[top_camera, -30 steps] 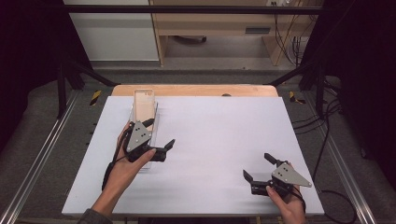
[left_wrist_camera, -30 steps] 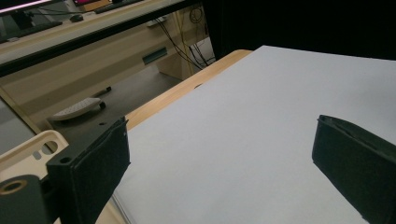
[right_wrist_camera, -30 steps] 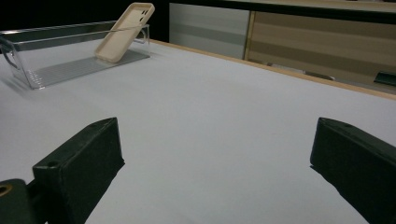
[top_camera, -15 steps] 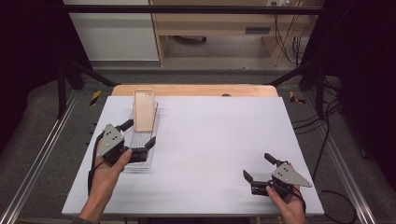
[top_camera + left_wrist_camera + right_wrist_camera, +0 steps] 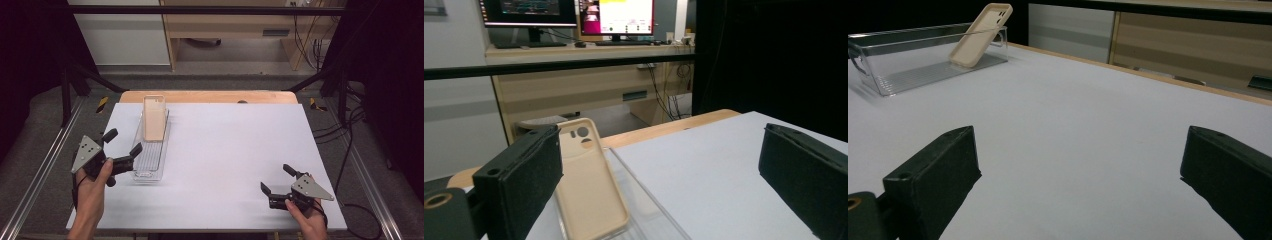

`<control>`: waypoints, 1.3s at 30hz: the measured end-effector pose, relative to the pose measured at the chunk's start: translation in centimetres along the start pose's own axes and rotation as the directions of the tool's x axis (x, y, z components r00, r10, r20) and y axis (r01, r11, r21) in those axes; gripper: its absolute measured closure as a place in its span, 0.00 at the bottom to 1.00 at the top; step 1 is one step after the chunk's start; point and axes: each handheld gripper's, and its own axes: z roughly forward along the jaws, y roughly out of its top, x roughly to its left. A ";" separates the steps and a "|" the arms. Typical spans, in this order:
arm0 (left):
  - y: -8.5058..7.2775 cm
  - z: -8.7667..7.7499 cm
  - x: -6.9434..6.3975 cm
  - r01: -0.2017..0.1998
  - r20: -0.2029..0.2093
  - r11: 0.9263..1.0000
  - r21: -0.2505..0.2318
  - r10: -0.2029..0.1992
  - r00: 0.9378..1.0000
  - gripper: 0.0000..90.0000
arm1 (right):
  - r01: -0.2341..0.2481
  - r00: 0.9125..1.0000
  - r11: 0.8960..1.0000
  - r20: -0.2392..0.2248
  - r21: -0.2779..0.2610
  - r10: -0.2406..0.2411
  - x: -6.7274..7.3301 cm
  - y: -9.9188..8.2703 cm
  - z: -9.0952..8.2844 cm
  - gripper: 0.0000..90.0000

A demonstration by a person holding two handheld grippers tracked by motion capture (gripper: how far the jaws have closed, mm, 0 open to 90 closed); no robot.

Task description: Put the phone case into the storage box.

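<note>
We see the beige phone case (image 5: 154,117) standing tilted in the far end of a clear plastic tray (image 5: 150,150), which lies on the left part of the white desk (image 5: 235,150). The left hand-held gripper (image 5: 122,147) is at the near left of the tray, its jaws spread wide and holding nothing; one jaw tip is just beside the tray's near left wall, and the case is farther away, beyond it. The right hand-held gripper (image 5: 277,180) rests on the near right part of the desk, well apart from the tray, also with jaws spread and empty.
</note>
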 end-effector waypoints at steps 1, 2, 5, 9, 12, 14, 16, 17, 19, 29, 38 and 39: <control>-0.1 -0.1 0.1 0.001 -0.004 1.000 -0.001 -0.001 1.000 0.04 | 0.000 1.000 1.000 0.000 0.000 0.000 0.0 0.0 0.0 0.02; -0.2 -0.3 0.3 0.003 -0.009 1.000 -0.003 -0.003 1.000 0.04 | 0.000 1.000 1.000 0.001 0.000 0.000 0.0 0.0 0.0 0.02; -0.6 -0.7 0.7 0.008 -0.017 1.000 -0.003 -0.008 1.000 0.04 | -0.001 1.000 1.000 0.001 0.001 0.001 0.0 0.0 0.0 0.02; -1.2 -1.2 1.2 0.016 -0.031 1.000 -0.004 -0.016 0.999 0.04 | -0.002 1.000 1.000 0.001 0.002 0.002 0.0 0.0 0.0 0.02; -1.9 -1.5 1.5 0.020 -0.034 1.000 0.000 -0.020 0.999 0.04 | -0.002 1.000 1.000 0.001 0.002 0.002 0.0 0.0 0.0 0.02; -2.2 -1.7 1.5 0.023 -0.039 1.000 0.001 -0.023 0.999 0.04 | -0.004 1.000 1.000 -0.001 0.004 0.004 0.0 0.0 0.0 0.02; -2.6 -1.8 1.6 0.028 -0.043 1.000 0.001 -0.028 0.999 0.04 | -0.002 1.000 1.000 -0.001 0.006 0.002 0.0 0.0 0.0 0.02; -2.8 -1.9 1.6 0.030 -0.045 1.000 0.001 -0.030 0.999 0.04 | -0.003 1.000 1.000 -0.001 0.005 0.003 0.0 0.0 0.0 0.02; -3.2 -2.0 1.7 0.030 -0.046 1.000 0.000 -0.030 0.998 0.04 | -0.002 1.000 1.000 0.000 0.005 0.002 0.0 0.0 0.0 0.02; -5.1 -2.7 1.8 0.039 -0.074 0.999 -0.010 -0.040 0.996 0.05 | -0.004 1.000 1.000 0.003 0.000 0.004 -0.1 0.0 -0.1 0.02; -6.1 -3.1 1.5 0.024 -0.075 1.000 -0.020 -0.025 0.997 0.04 | -0.006 1.000 1.000 0.005 -0.001 0.006 -0.1 0.0 -0.1 0.02; -6.2 -3.2 1.5 0.021 -0.075 1.000 -0.021 -0.022 0.997 0.04 | -0.007 1.000 1.000 0.005 0.000 0.007 -0.1 0.0 -0.1 0.02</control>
